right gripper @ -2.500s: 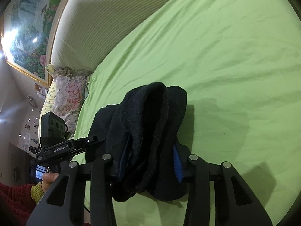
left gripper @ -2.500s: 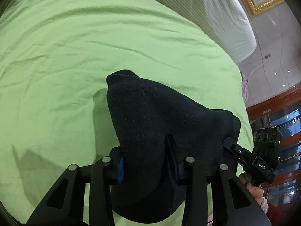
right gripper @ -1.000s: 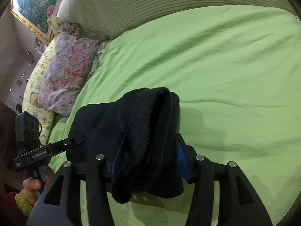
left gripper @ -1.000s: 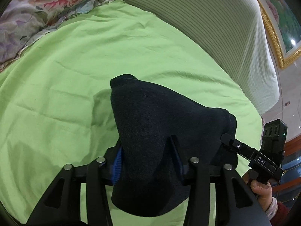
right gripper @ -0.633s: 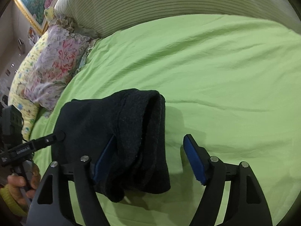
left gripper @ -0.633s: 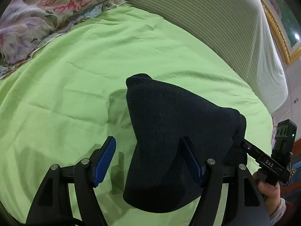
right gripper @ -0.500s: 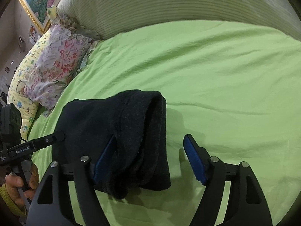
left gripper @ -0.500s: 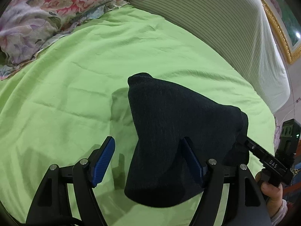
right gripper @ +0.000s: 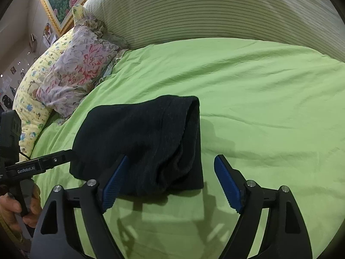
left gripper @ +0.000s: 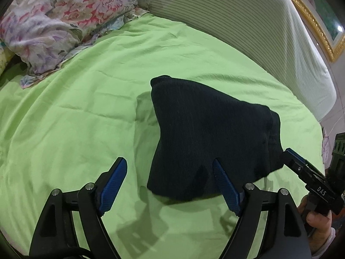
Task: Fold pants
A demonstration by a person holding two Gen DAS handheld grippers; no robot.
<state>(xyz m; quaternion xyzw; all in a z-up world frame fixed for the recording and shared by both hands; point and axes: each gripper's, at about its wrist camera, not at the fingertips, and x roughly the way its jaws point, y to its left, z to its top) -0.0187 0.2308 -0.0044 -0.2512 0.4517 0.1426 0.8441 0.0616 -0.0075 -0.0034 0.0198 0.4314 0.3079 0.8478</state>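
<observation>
Pants (left gripper: 207,142): dark, folded bundle at frame centre on green sheet (left gripper: 75,118); left gripper (left gripper: 170,179) jaws opening, wide, pads clear of cloth; right gripper (right gripper: 170,172) likewise opening, gripping nothing; floral pillow (right gripper: 73,73) upper left.

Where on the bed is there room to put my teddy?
Bare green sheet lies between the folded black pants and the striped headboard, and on the pants' far side from the floral pillow. It is crowded by that pillow and around both grippers.

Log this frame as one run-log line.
stage: release | left tongs: opening, clear | right tongs: opening, clear | pants: folded on green sheet
</observation>
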